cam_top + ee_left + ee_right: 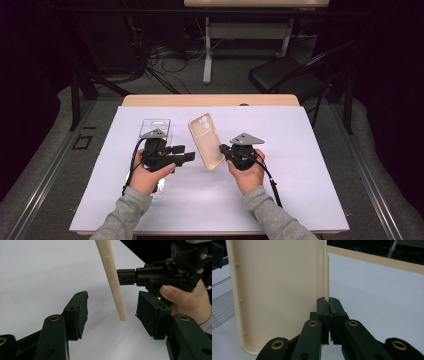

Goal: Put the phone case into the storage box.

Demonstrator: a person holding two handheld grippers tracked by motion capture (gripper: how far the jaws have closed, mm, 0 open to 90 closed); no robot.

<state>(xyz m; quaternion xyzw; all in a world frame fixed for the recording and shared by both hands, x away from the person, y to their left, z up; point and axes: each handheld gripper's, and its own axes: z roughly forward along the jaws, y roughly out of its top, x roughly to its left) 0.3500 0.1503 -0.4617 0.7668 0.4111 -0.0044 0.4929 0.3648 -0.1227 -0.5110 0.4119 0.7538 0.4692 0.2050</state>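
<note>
The right gripper (223, 150) pinches the side wall of the cream phone case (206, 141) with its jaws clamped together, holding it upright above the white sheet (300, 150) – a thin bite on a narrow, flexible lip. The left gripper (112, 312) has its jaws parted on either side of the case's lower edge, its pads (150, 312) not yet touching it. The clear plastic case (155, 126) lies flat just behind the left hand (146, 177)

The likely trouble is at the handover: if the left jaws close off-centre, one pad meets the edge first and levers the case sideways, twisting it out of the right gripper's shallow hold. The soft wall could also bow under the squeeze and spring free – then the case drops onto the sheet, perhaps against the clear one
</note>
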